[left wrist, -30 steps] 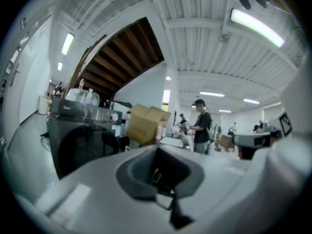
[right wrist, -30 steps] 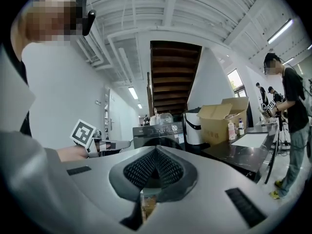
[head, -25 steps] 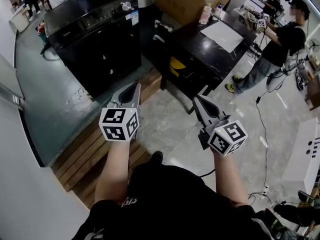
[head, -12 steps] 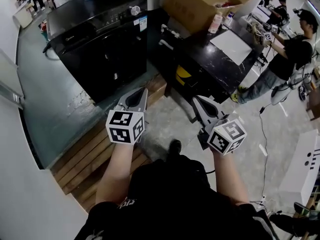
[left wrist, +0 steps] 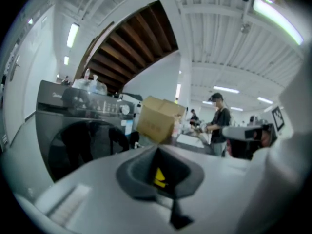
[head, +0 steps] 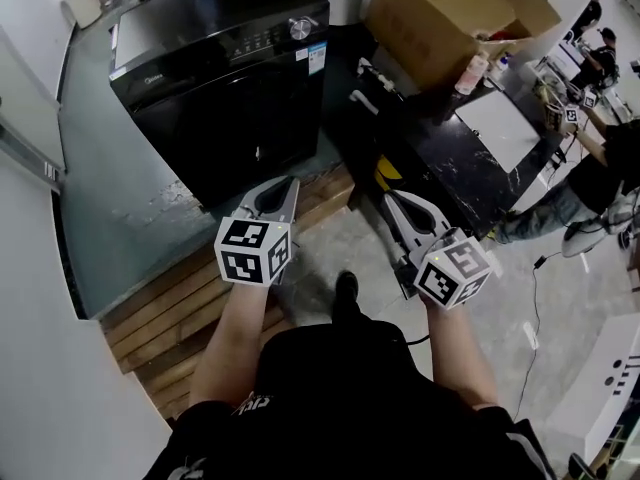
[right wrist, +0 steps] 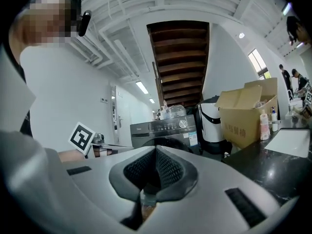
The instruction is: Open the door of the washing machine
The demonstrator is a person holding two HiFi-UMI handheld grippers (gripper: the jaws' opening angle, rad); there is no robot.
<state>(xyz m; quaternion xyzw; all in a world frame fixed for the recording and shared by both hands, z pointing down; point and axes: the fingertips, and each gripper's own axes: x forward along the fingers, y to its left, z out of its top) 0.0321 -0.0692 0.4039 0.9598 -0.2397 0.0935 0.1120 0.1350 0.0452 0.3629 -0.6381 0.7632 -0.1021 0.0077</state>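
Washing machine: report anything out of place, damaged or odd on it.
Nothing stands out. The washing machine stands upright, its door shut, no damage or spill visible; some clear plastic items sit on top.

This is a large test lab or workshop hall. Beyond the left fingers (head: 272, 198) a black washing machine (head: 222, 78) stands on a bare wooden platform (head: 170, 313). Beyond the right fingers (head: 408, 218) a black surface (head: 445, 158) carries a cardboard box (head: 440, 23). Cables (head: 531, 298) trail over polished floor (head: 350, 246), another person (head: 610, 163) works nearby, and strip lights (left wrist: 73, 34) hang overhead.
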